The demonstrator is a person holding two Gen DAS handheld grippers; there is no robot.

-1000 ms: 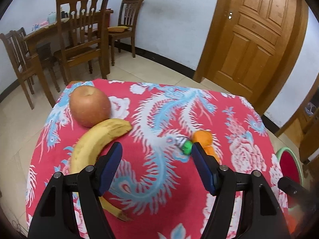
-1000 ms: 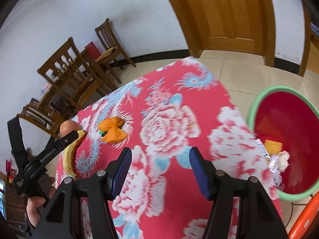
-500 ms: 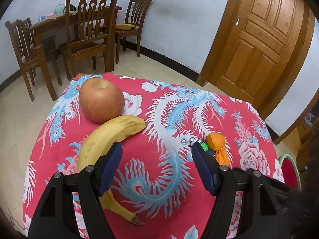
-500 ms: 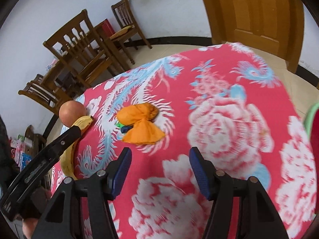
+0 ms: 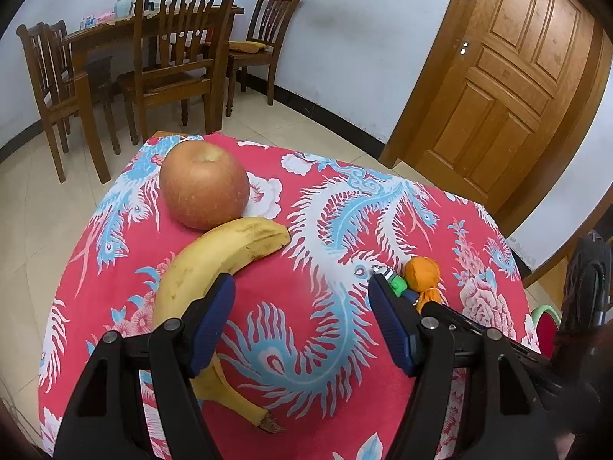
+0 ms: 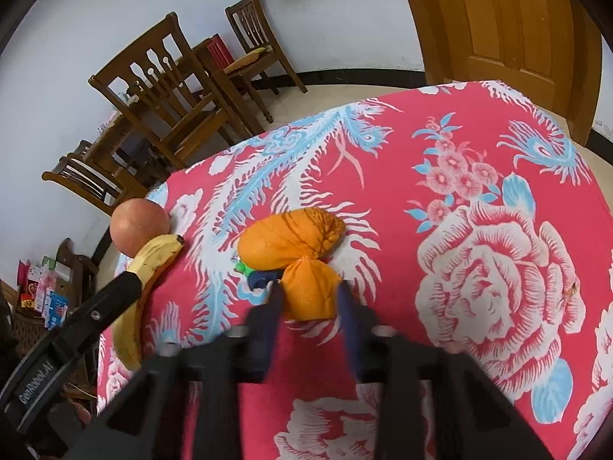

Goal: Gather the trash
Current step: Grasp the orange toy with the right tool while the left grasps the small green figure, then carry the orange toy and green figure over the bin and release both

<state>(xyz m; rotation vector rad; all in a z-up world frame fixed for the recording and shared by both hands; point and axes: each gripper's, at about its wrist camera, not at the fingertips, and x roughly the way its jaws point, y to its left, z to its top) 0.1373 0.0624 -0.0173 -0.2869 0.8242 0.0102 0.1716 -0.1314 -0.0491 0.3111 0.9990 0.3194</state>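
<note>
A crumpled orange wrapper (image 6: 291,237), twisted into two lobes, lies mid-table on the red flowered cloth (image 6: 459,153), with a small green and blue scrap (image 6: 245,268) against its left side. My right gripper (image 6: 309,293) is closing, and its blurred fingers press on the wrapper's near lobe from both sides. In the left wrist view the wrapper (image 5: 421,274) shows just past the right finger. My left gripper (image 5: 299,283) stands open over bare cloth with nothing between its fingers.
An apple (image 5: 203,186) and a banana (image 5: 214,260) lie on the table's left side, the banana partly under my left finger. A green-rimmed red bin (image 5: 546,326) peeks past the table's right edge. Wooden chairs (image 5: 172,57) and a door (image 5: 517,76) stand behind.
My right gripper swung from the bin side across the table to the orange wrapper, and its jaws have narrowed around the near lobe. The left gripper shifted slightly and stayed open.
</note>
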